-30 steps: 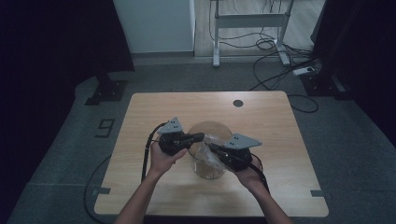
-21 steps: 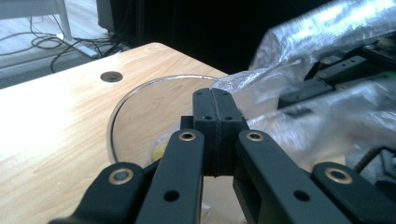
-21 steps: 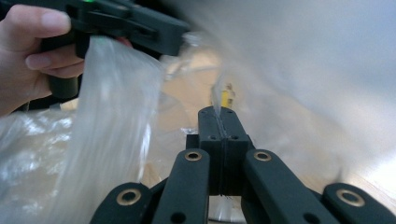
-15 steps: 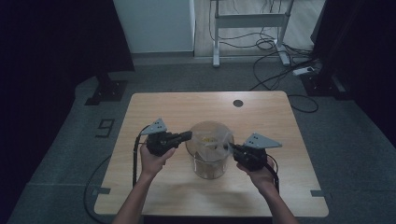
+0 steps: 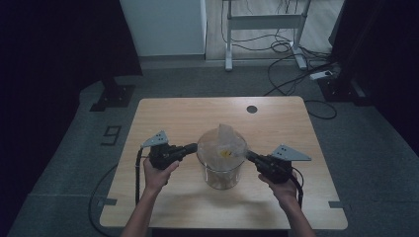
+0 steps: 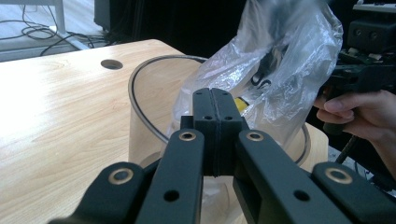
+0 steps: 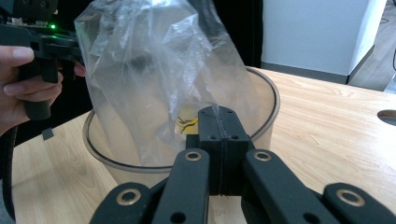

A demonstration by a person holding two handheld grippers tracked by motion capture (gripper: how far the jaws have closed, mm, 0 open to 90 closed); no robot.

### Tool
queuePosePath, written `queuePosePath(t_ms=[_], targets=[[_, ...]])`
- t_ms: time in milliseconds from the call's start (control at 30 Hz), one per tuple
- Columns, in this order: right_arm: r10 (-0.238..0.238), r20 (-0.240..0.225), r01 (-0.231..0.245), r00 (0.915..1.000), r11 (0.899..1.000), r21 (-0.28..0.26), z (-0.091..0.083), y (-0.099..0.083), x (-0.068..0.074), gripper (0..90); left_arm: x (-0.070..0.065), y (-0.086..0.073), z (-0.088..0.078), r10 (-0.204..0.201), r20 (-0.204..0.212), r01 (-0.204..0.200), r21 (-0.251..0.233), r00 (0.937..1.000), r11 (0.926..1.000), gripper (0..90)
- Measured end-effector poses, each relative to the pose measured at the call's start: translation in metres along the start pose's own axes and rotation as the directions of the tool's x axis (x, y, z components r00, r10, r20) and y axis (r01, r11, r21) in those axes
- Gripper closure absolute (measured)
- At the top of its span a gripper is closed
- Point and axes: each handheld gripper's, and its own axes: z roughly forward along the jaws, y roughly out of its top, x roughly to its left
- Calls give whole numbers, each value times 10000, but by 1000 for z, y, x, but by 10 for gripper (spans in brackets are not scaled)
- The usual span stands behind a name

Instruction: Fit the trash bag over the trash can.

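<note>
I am holding my left gripper (image 5: 191, 147) at the left rim of the clear glass jar (image 5: 222, 170), which is standing near the middle of the wooden table (image 5: 163, 114). In the left gripper view my two black jaws are pressed flat together, and the thin plastic bag (image 6: 275, 70) is rising just behind their tips; the film is so clear and crumpled that I cannot tell for certain whether an edge of it is pinched between them.

My right gripper (image 5: 250, 157) is sitting at the opposite rim. In the right gripper view its jaws are also closed tight, with a fold of the bag (image 7: 154, 79) coming down right onto their tips, so they seem to be nipping it.

The bag is standing up out of the jar's mouth, ballooning between my two grippers. Something small and yellow (image 7: 188, 119) is lying inside it, but the wrinkles and glare are blurring it and I cannot make out what it is. The jar's lower part is hiding behind my jaws in both gripper views. From the high view the bag's contents are showing as a pale yellowish smudge. My left hand (image 5: 157, 174) and right hand (image 5: 285, 190) are gripping the handles, cables trailing back.
</note>
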Motion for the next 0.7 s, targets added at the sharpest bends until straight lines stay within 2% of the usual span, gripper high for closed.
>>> queuePosePath(t_ms=[200,367,500,600,700], targets=[[100,53,-99,9999,9997,-210,-1,-10,-4,894,3,-9,-2,-91,-170,89,-154,9998,9998,900],[-285,237,295,9993,9988,-391,-4,-14,-2,894,2,-11,-3,318,-587,-327,-143,9978,9994,900],[-490,419,510,9979,9975,-492,-8,-11,-3,894,2,-10,-7,323,-635,-340,-251,9975,9991,900],[-611,433,644,9972,9947,-797,-14,-9,-3,894,3,-10,-9,319,-669,-336,-249,9972,9991,900],[-625,558,669,9965,9944,-815,-18,-9,-5,894,5,-13,-12,272,-726,-289,-221,9970,9993,900]])
